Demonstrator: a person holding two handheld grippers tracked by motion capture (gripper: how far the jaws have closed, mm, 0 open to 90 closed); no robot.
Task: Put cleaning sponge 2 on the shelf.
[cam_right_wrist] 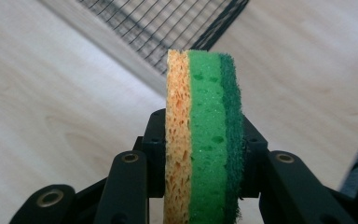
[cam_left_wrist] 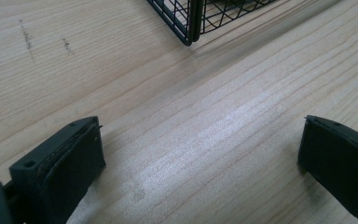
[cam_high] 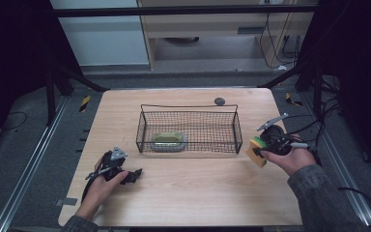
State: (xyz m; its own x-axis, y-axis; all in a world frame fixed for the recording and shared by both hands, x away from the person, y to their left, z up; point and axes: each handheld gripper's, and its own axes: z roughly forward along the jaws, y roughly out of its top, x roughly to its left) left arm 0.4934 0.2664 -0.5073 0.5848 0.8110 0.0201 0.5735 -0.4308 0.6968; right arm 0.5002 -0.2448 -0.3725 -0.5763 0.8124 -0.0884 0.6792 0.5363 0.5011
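Note:
A layered sponge [cam_high: 256,151], orange, light green and dark green [cam_right_wrist: 204,140], is held off the table to the right of a black wire basket [cam_high: 188,129]. My right gripper [cam_high: 261,151] is shut on it, squeezing its flat faces. The basket stands mid-table with a flat oval tin [cam_high: 168,140] lying in its left half. My left gripper [cam_high: 134,175] rests low on the wood near the front left, open, with nothing between its pads [cam_left_wrist: 77,170]. A corner of the basket [cam_left_wrist: 192,21] shows ahead of it.
The light wooden table [cam_high: 193,193] has bare wood in front of the basket. A small dark round disc [cam_high: 219,101] lies behind the basket near the far edge. Black frame bars and cables flank the table on both sides.

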